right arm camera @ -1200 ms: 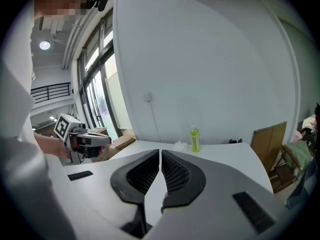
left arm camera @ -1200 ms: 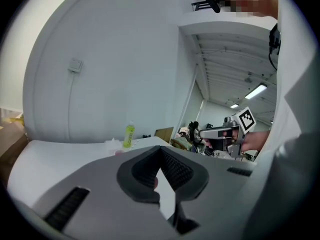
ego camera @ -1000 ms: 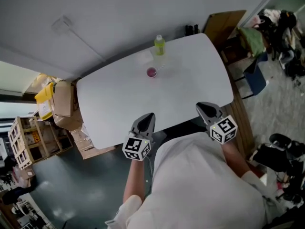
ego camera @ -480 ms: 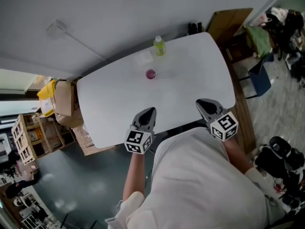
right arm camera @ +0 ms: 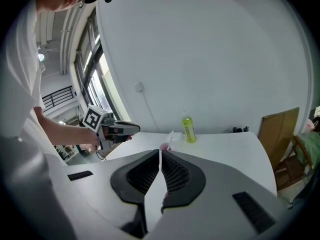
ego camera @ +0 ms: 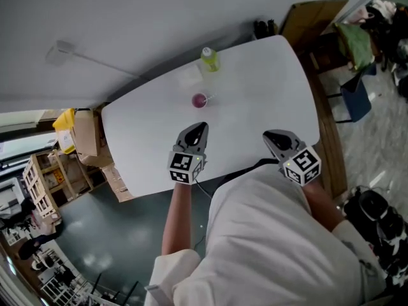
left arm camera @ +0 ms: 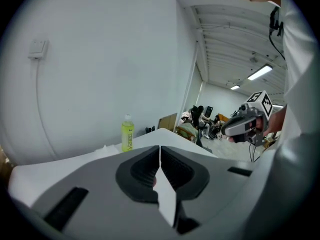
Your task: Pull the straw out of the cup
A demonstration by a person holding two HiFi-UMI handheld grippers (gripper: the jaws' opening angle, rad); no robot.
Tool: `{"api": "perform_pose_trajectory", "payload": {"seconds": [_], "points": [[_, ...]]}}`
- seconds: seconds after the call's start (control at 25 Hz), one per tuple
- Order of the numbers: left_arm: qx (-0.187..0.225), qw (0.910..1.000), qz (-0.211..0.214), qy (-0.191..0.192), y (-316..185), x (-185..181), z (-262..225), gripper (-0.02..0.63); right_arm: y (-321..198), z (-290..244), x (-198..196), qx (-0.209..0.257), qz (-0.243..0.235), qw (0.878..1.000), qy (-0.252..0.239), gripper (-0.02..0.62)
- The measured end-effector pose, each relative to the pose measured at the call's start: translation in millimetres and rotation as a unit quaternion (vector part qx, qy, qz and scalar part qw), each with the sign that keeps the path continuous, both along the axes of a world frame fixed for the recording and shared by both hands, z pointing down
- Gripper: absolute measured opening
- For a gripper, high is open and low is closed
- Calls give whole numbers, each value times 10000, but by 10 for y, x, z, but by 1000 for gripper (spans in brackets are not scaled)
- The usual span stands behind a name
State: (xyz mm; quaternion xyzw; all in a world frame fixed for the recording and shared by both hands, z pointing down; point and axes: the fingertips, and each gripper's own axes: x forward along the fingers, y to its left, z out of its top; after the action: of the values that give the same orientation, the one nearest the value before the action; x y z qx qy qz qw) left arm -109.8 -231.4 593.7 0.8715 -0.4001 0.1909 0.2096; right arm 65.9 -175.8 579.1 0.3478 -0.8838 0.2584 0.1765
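Cup (ego camera: pixel 199 99): small, pink-tinted, upright on the white surface (ego camera: pixel 268 88), upper centre of head view, pale straw (right arm camera: pixel 169 138) leaning out. My left claw (ego camera: pixel 198 128): empty, jaws just starting to part, bare slit. My right claw (ego camera: pixel 272 136): closed, empty.

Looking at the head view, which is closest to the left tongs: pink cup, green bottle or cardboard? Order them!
1. Pink cup, just ahead of the left tongs, whose empty jaws have just been opening slightly.
2. Green bottle, farther back.
3. Cardboard, far right.
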Motion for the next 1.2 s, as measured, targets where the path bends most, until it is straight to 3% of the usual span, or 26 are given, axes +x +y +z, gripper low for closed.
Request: {"api": "perform_pose_trajectory", "payload": {"seconds": [0.36,0.64,0.8,1.04,1.2], "points": [[-359,9957,378,-770,-491,69,606,49,-292,139,177,-229,-18,9997,-13,40],[-477,9841,828,-1498,-713,133,1021,85,-326,332,269,-489,1,9988,7,40],[-428,9729,1087,-1995,-815,162,1312,101,-299,447,301,-642,-31,9979,-22,40],[-455,9393,1685,-2953,-854,206,1651,124,-339,530,332,-776,-127,9969,-84,40],[-316,9302,1724,-3224,-912,214,1715,88,-424,570,405,-817,-77,9966,-80,40]]}}
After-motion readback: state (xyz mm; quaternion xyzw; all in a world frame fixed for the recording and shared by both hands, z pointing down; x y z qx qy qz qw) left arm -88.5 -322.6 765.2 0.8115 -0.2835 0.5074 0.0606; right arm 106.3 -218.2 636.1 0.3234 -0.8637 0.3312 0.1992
